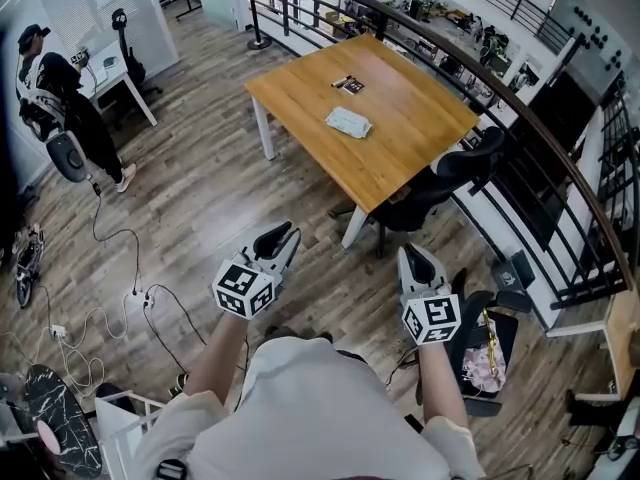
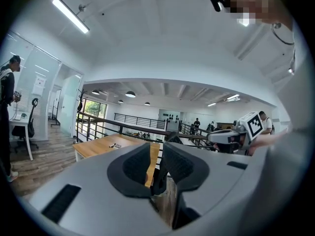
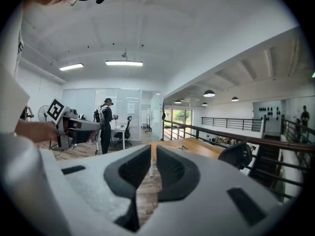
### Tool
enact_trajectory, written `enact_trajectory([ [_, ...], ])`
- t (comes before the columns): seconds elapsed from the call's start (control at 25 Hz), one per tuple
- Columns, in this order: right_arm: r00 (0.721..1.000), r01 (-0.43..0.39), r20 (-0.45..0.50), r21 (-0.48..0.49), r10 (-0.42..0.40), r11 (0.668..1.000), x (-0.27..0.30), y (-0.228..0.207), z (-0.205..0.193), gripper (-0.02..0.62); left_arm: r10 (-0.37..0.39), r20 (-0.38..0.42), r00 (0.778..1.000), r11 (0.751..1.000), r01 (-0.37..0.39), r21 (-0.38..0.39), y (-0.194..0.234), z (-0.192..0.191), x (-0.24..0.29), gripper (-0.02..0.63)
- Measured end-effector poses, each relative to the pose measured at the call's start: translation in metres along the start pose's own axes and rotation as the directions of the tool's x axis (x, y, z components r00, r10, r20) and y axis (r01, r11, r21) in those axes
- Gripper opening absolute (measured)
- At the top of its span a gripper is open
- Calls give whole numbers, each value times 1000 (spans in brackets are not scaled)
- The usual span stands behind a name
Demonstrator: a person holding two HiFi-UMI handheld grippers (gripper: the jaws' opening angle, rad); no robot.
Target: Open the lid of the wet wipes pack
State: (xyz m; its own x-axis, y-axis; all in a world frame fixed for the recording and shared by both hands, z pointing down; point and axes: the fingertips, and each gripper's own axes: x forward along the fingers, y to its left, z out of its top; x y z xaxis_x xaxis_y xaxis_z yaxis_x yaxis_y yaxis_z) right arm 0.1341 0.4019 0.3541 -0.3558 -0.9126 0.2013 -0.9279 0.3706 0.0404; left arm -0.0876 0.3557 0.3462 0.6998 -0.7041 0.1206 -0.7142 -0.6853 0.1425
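Note:
The wet wipes pack [image 1: 348,121], pale green and flat, lies on the wooden table [image 1: 400,138] well ahead of me, across open floor. Both grippers are held in front of my body, pointing towards the table and far from the pack. My left gripper [image 1: 283,236] [image 2: 156,154] has its jaws a little apart with nothing between them. My right gripper [image 1: 413,256] [image 3: 152,156] shows a narrow gap between its pads, also with nothing in it. The two gripper views show the table [image 2: 103,144] [image 3: 192,146] only from a distance, and I cannot make out the pack there.
A small dark object [image 1: 349,84] lies on the table beyond the pack. A black office chair [image 1: 440,183] stands at the table's near right corner. A curved railing [image 1: 560,158] runs along the right. A person [image 1: 60,108] stands at far left by a white desk [image 1: 125,73]. Cables [image 1: 120,298] trail over the floor.

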Motion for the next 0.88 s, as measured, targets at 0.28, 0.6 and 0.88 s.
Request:
enact_trajectory([
  [0.28, 999, -29, -26, 17, 29, 999, 17, -1, -9, 31, 4, -9, 1000, 1000, -5, -14, 10, -4, 9, 109],
  [0.6, 998, -25, -63, 29, 27, 999, 60, -12, -14, 31, -6, -28, 1000, 1000, 5, -28, 45, -6, 39, 112],
  [0.88, 997, -1, -81, 41, 4, 999, 122, -18, -5, 32, -41, -44, 998, 999, 39, -29, 99, 1, 79, 115],
])
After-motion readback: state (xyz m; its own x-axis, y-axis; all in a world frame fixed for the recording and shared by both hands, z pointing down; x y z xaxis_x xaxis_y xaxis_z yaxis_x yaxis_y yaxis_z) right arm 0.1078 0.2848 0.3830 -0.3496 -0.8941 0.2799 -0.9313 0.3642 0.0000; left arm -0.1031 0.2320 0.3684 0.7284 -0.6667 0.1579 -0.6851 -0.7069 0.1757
